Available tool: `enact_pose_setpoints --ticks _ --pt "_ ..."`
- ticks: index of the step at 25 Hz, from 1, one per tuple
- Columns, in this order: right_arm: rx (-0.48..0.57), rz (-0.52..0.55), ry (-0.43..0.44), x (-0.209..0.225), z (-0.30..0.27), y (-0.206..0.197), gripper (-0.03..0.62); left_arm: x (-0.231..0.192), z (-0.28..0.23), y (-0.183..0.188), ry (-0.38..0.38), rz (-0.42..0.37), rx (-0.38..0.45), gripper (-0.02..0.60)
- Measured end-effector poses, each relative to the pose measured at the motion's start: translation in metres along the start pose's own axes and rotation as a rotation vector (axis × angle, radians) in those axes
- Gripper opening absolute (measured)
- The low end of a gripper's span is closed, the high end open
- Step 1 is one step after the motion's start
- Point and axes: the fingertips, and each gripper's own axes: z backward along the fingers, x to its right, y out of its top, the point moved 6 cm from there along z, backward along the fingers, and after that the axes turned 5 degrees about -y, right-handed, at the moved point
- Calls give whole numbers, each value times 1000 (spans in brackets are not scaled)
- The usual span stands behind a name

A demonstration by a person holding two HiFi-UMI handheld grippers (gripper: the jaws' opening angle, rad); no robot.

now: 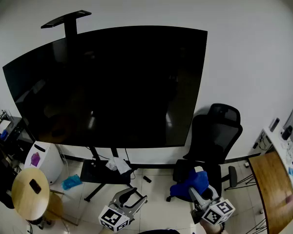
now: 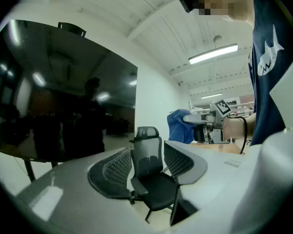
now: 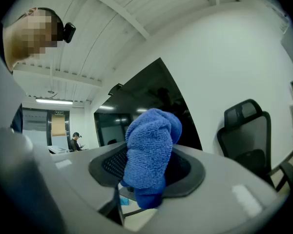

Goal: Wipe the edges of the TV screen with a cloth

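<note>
Head view looks down on a large dark TV screen [image 1: 107, 87] that stands on a black stand [image 1: 103, 172] against a white wall [image 1: 244, 48]. Both tools sit at the bottom edge of this view, low and well apart from the screen.

The right tool [image 1: 198, 191] is clenched on a blue cloth [image 1: 195, 179]. In the right gripper view the cloth [image 3: 151, 150] is bunched between the two dark pads, and it bulges up above them and hangs a little below them. The TV screen shows behind it at a distance, so the cloth does not touch the screen. In the head view the cloth lies in line with the seat of a black office chair [image 1: 212, 135], which stands to the right of the screen.

The left tool [image 1: 136, 195] is released. In the left gripper view its jaws stand apart with nothing between the pads; only the office chair shows through the gap, far off. That view also catches the right tool from the side, level, with the blue cloth at its tip.

A white crumpled thing [image 1: 118, 165] rests on the base of the stand. On the tiled floor [image 1: 158, 211] to the left lies a light blue thing [image 1: 72, 182], near a white unit [image 1: 46, 160] and a round wooden worktop [image 1: 24, 199] that carries a small dark flat thing [image 1: 34, 185]. A wooden worktop [image 1: 273, 189] fills the right edge.
</note>
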Motion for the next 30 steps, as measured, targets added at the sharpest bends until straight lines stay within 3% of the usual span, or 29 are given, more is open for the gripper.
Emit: enact_pose_setpoints --ticks 10,24,30 --pt "82 121 52 40 -36 65 196 -17 -52 63 10 -136 65 193" --pt "288 422 168 93 -113 252 196 -38 -150 218 6 -452 208 193" --pt "357 485 226 103 -150 334 196 -45 -185 284 3 -570 258 193"
